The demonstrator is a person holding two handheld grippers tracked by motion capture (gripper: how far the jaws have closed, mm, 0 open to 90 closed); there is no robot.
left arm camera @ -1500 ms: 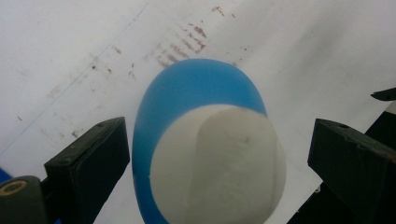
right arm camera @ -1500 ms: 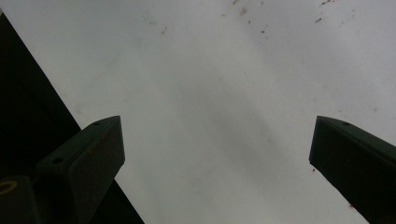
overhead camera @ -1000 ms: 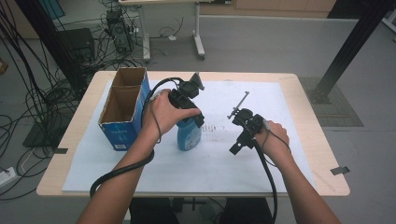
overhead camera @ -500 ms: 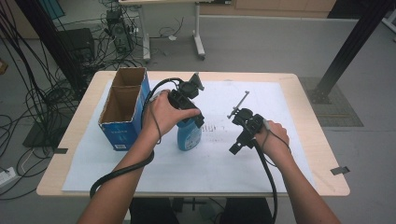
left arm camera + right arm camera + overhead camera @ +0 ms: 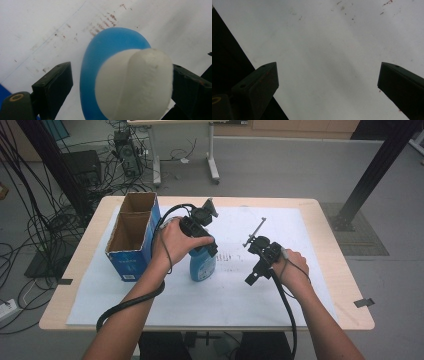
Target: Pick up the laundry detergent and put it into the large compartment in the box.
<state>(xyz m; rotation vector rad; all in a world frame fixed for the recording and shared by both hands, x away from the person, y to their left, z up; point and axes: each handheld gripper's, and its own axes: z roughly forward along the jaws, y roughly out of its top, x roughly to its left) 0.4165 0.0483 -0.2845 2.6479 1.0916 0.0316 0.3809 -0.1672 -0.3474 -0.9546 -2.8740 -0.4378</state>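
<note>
A blue bottle (image 5: 202, 266) with a white cap (image 5: 132, 85) stands upright on the white paper, just right of the box. My left gripper (image 5: 206, 250) points down over its top. In the left gripper view my left gripper (image 5: 121, 72) has the cap between its jaws. The right jaw is at the cap's edge and the left jaw stands off it with a gap. These jaws have just been closing. My right gripper (image 5: 253, 278) is held to the right of the bottle, apart from it. In its own view my right gripper (image 5: 328, 67) is open with nothing between the jaws.
An open-topped blue cardboard box (image 5: 131, 234) with two compartments stands at the table's left, close to my left hand. A white paper sheet (image 5: 225, 292) covers most of the wooden table (image 5: 345, 270). Cables and desk legs are on the floor beyond.
</note>
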